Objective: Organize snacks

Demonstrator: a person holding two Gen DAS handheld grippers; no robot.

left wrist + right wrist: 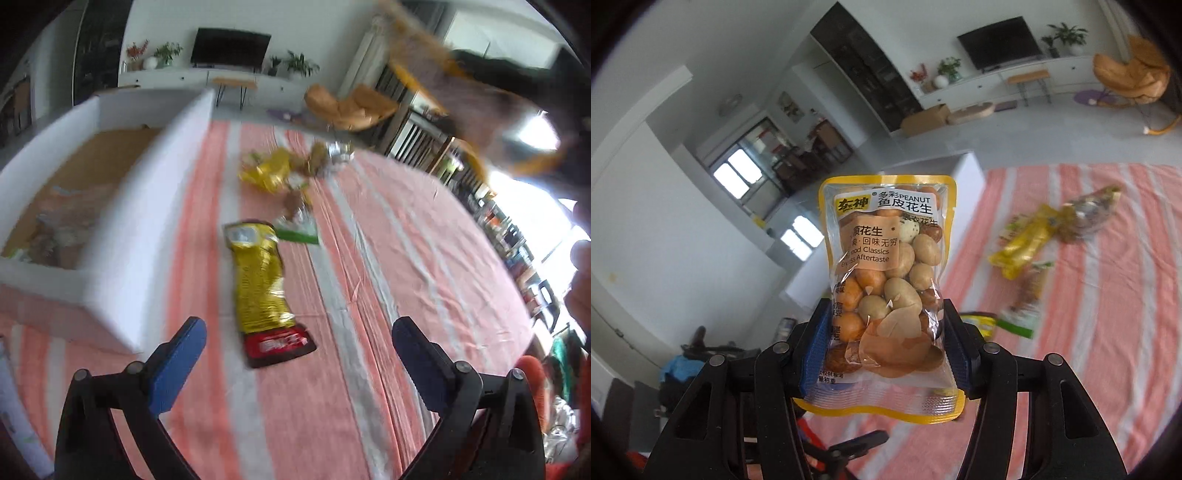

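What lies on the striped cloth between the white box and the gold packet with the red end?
Nothing: the left wrist view shows bare striped cloth between the white box and the gold packet.

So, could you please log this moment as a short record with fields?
left gripper: open, nothing between its fingers
right gripper: shut on peanut pack, held up off the table
box: white, on the striped cloth, a few snacks inside
gold packet: flat on the cloth ahead of the left gripper
snack pile: farther back on the cloth
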